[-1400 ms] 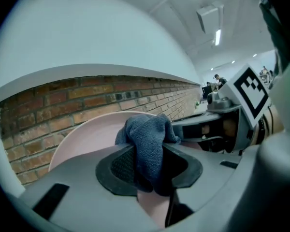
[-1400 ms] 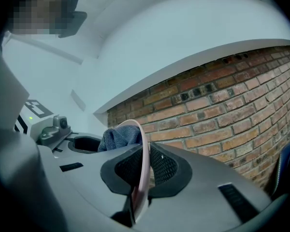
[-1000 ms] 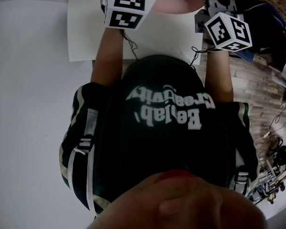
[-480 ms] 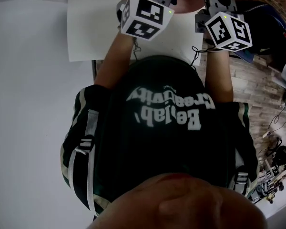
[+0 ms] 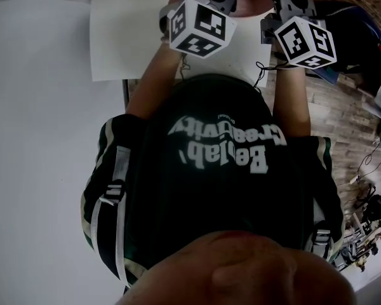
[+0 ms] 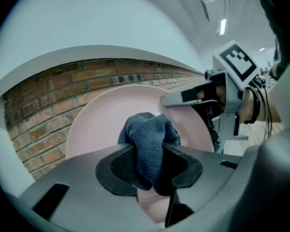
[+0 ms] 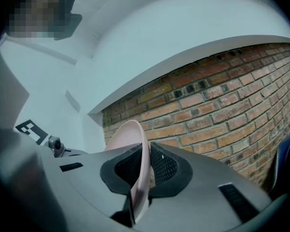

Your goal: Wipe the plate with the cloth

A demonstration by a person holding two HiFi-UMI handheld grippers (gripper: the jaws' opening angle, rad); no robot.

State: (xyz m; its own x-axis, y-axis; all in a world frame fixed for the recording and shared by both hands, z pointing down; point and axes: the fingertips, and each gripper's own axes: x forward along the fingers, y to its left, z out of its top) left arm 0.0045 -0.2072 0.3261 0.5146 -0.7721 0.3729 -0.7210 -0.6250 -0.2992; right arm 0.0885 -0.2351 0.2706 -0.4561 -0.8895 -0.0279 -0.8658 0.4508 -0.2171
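Observation:
A pale pink plate [image 6: 94, 124] is held upright on edge, its face toward my left gripper [image 6: 150, 166]. That gripper is shut on a bunched dark blue cloth [image 6: 150, 137], and the cloth's front lies against the plate's face. My right gripper [image 7: 144, 170] is shut on the plate's rim [image 7: 135, 139], seen edge-on between its pads. In the left gripper view the right gripper's finger [image 6: 183, 96] clamps the plate's right edge. In the head view both marker cubes [image 5: 200, 27] [image 5: 305, 41] sit close together at the top, with a sliver of plate [image 5: 253, 2] between them.
A white sheet or tabletop [image 5: 114, 37] lies below the hands. A brick wall [image 7: 222, 110] stands behind the plate. Blue fabric [image 5: 355, 21] and cluttered cables and tools [image 5: 368, 221] lie on the wooden floor at the right.
My left gripper has moved right and a little down with the cloth, closing in on the plate beside the right gripper. The right gripper and plate have kept still.

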